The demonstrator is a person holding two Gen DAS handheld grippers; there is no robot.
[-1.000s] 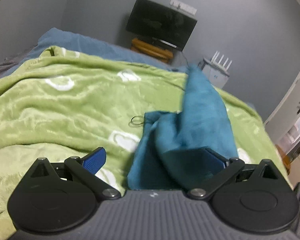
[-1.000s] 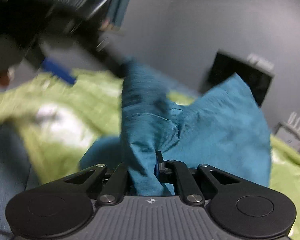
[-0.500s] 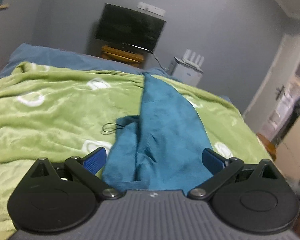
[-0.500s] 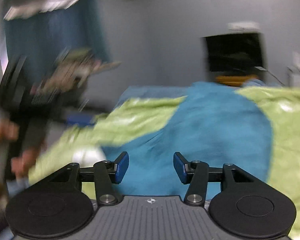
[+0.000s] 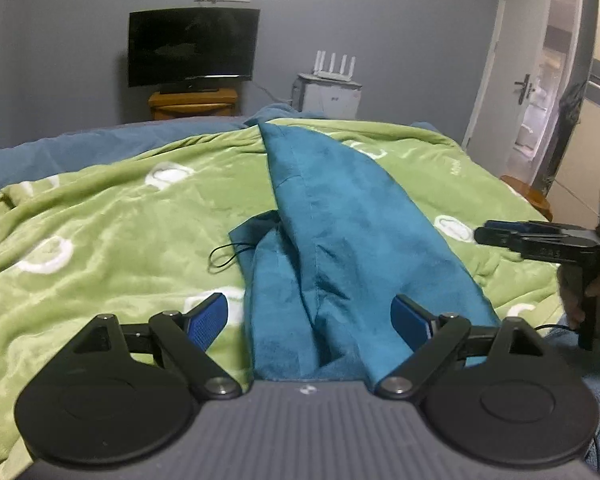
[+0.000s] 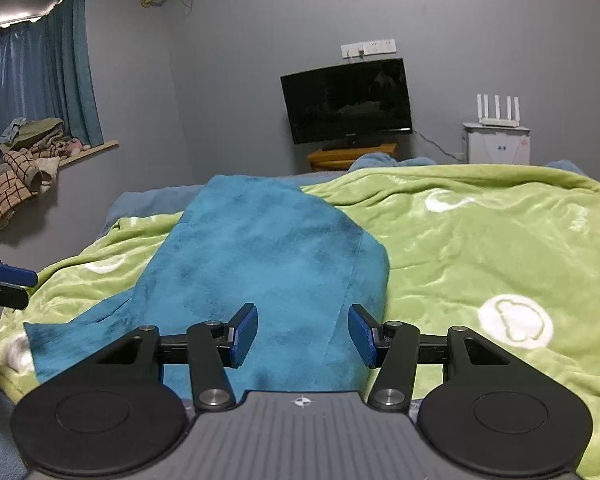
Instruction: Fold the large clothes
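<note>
The teal fleece garment (image 5: 340, 248) lies spread lengthwise on the green blanket (image 5: 112, 220) covering the bed, a black drawstring loop (image 5: 224, 258) beside its bunched edge. The left claw (image 5: 310, 316) hovers over its near end, jaws wide and lately narrowing, gripping nothing. The right claw (image 6: 303, 334) stands half open above the cloth, empty. A television (image 6: 346, 100) stands against the far wall.

Green blanket (image 6: 480, 248) lies open either side of teal garment (image 6: 268, 256).
</note>
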